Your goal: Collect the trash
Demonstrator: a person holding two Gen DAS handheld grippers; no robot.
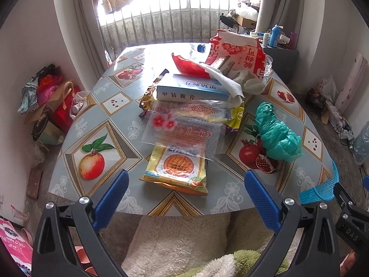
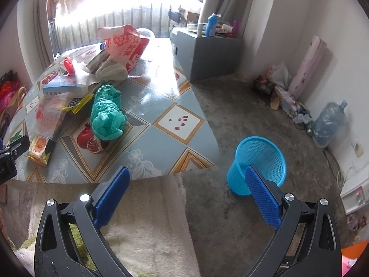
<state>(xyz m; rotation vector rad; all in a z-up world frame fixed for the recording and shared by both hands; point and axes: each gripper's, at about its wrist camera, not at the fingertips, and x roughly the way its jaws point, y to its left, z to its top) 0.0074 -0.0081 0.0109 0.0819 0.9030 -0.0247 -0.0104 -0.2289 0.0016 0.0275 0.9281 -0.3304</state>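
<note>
Trash lies on the fruit-patterned table (image 1: 110,124): a yellow snack packet (image 1: 177,170) nearest me, a clear printed wrapper (image 1: 189,127), a blue-white box (image 1: 191,90), white tissue (image 1: 226,80), a red-white bag (image 1: 237,53) and a crumpled green plastic bag (image 1: 276,133). My left gripper (image 1: 186,198) is open and empty over the table's near edge, just before the yellow packet. My right gripper (image 2: 189,196) is open and empty, off the table's right corner. A blue mesh bin (image 2: 258,164) stands on the floor behind its right finger. The green bag (image 2: 106,113) also shows there.
A grey cabinet (image 2: 207,55) with bottles stands behind the table. Bags lie on the floor at the left (image 1: 50,101). A water jug (image 2: 327,124) and clutter sit by the right wall. A fluffy cream cloth (image 2: 147,226) lies below both grippers.
</note>
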